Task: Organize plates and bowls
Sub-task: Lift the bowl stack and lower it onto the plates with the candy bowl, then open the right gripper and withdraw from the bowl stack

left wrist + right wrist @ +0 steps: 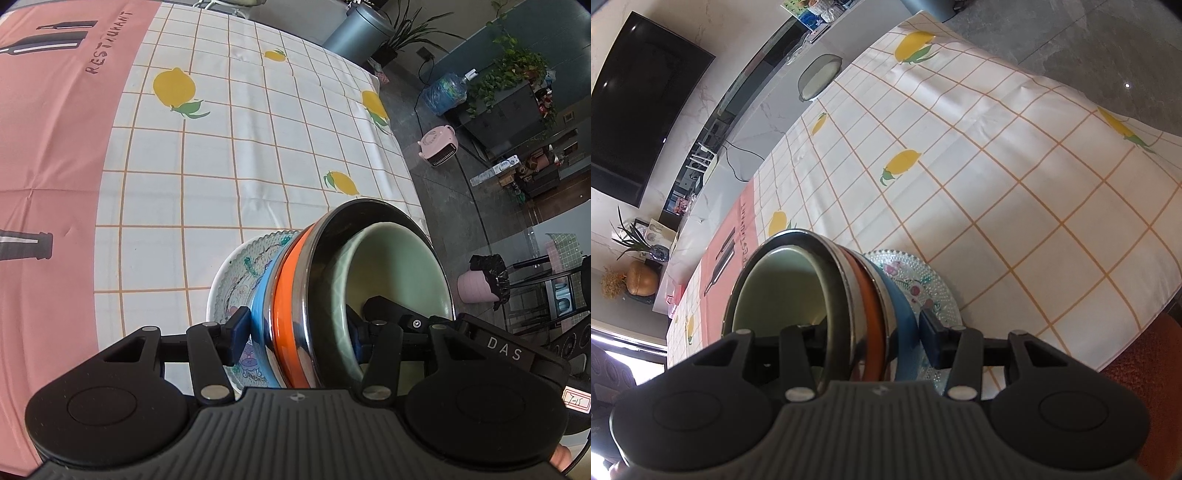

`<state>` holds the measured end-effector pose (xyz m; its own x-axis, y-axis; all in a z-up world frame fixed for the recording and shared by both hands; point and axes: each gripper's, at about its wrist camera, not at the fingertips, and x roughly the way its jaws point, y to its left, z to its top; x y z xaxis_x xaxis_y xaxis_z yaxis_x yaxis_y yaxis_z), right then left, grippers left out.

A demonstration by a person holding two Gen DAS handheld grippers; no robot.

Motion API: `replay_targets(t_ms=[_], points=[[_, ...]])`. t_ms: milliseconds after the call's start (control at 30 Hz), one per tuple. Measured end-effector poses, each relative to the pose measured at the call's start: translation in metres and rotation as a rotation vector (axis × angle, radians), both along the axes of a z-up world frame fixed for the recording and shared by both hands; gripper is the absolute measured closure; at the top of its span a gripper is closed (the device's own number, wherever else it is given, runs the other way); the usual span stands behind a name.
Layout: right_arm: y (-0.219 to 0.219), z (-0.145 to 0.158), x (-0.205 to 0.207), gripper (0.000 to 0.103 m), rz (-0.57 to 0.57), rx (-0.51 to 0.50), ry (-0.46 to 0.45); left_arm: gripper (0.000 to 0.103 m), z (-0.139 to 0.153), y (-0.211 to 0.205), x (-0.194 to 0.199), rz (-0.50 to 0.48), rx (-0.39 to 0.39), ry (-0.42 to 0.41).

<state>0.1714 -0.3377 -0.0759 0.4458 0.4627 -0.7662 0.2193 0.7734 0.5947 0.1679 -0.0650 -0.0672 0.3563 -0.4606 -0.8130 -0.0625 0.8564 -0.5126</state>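
Note:
A stack of nested bowls fills both views: a pale green bowl inside a steel-lined orange bowl, inside a blue bowl, on a patterned glass plate. My left gripper is shut on the stack's rim, one finger under the plate, one inside the green bowl. My right gripper grips the opposite rim of the same stack, one finger inside the green bowl, one against the plate. The right gripper also shows in the left wrist view.
The table wears a white checked lemon cloth with a pink panel at the left. Its right edge drops to the floor, where a pink heater stands. A grey dish lies on the far counter. An orange stool sits by the near edge.

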Motion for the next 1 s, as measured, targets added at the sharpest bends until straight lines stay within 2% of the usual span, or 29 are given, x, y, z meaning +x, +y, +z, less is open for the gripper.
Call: replay_targets(t_ms=[100,233,333,500,733,1000], points=[[0.001,0.001,-0.001,0.057,-0.005,0.001,0.0,0.045,0.0,0.0,0.0,-0.003,0.003,-0.006],[0.002,0.003,-0.001,0.056,-0.008,-0.005,-0.003,0.044,0.006,-0.004,-0.002,-0.013,0.045,-0.047],[0.002,0.006,-0.002,0.049,-0.008,-0.001,-0.015,0.038,0.01,-0.005,-0.002,-0.008,0.078,-0.071],[0.004,0.014,-0.003,0.04,-0.01,-0.033,-0.031,0.033,0.017,-0.001,-0.005,-0.001,0.065,-0.094],[0.008,0.032,-0.01,0.031,-0.005,-0.084,-0.078,0.029,0.047,0.002,-0.015,-0.001,0.116,-0.198],[0.022,0.062,-0.029,0.028,0.022,-0.174,-0.166,0.027,0.076,0.011,-0.041,-0.014,0.129,-0.3]])
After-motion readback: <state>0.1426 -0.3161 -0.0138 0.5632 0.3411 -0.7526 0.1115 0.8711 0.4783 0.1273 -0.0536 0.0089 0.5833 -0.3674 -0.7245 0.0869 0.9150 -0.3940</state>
